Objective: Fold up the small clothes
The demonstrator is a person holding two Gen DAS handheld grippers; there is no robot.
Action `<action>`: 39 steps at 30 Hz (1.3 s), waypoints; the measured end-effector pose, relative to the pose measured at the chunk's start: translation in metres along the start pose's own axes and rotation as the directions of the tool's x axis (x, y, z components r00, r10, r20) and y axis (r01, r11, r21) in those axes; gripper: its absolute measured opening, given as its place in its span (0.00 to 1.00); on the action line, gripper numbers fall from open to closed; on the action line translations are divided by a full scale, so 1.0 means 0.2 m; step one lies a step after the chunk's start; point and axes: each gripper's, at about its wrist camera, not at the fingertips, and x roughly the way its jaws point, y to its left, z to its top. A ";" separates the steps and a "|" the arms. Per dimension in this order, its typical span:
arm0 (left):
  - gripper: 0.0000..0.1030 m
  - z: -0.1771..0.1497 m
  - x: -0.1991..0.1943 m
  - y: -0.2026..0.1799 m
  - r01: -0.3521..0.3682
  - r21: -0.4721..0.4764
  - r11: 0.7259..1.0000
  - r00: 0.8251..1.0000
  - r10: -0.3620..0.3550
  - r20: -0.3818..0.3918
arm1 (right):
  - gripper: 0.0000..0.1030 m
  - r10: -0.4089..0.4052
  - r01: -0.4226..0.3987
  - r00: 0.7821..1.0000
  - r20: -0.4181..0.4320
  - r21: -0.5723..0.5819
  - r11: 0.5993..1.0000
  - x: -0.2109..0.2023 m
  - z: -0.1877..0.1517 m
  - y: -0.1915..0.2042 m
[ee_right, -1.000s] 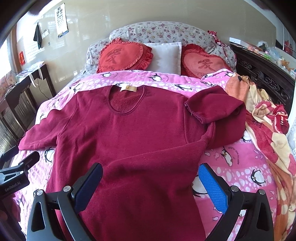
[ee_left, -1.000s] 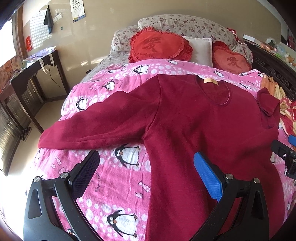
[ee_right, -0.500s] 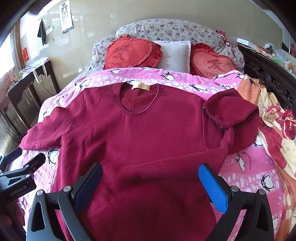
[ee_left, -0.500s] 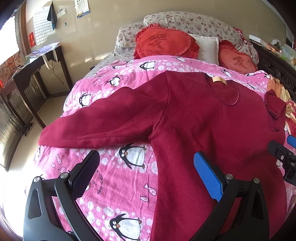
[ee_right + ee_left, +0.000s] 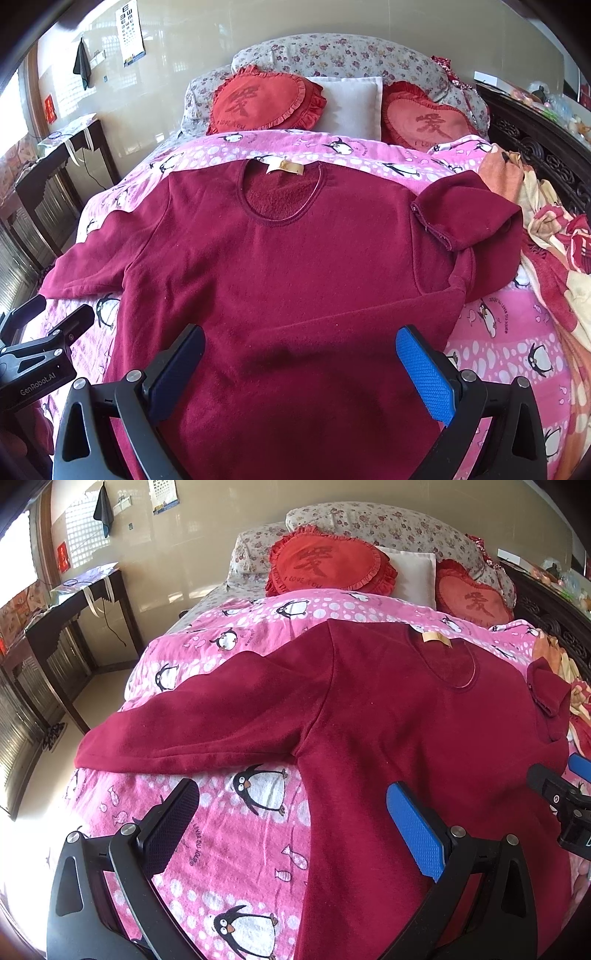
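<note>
A dark red long-sleeved sweater (image 5: 295, 273) lies flat, front up, on a pink penguin-print blanket (image 5: 498, 339); it also shows in the left wrist view (image 5: 406, 720). Its left sleeve (image 5: 207, 723) stretches out toward the bed's left edge. Its right sleeve (image 5: 469, 218) is folded back over the body. My left gripper (image 5: 291, 812) is open and empty, above the blanket just below the left armpit. My right gripper (image 5: 301, 354) is open and empty, above the sweater's lower body. Each gripper shows at the edge of the other's view.
Two red heart cushions (image 5: 266, 99), a white pillow (image 5: 351, 103) and floral pillows (image 5: 351, 55) lie at the bed's head. A crumpled orange and red blanket (image 5: 554, 240) lies along the right. A dark side table (image 5: 74, 605) stands left of the bed, a dark carved bed frame (image 5: 535, 147) on the right.
Both grippers have moved forward over the bed, toward the sweater. The sweater has not moved. Both grippers stay open.
</note>
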 end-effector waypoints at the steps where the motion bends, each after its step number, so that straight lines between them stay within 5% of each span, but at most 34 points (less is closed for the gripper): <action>1: 0.99 0.00 0.00 0.00 0.000 0.000 1.000 1.000 0.000 -0.001 | 1.00 -0.001 0.001 1.000 0.000 -0.001 1.000 0.00 0.00 0.00; 39: 0.99 0.01 0.08 0.16 0.010 -0.079 0.997 0.999 -0.014 -0.051 | 1.00 0.024 -0.025 0.999 -0.038 -0.036 0.999 0.10 0.01 0.13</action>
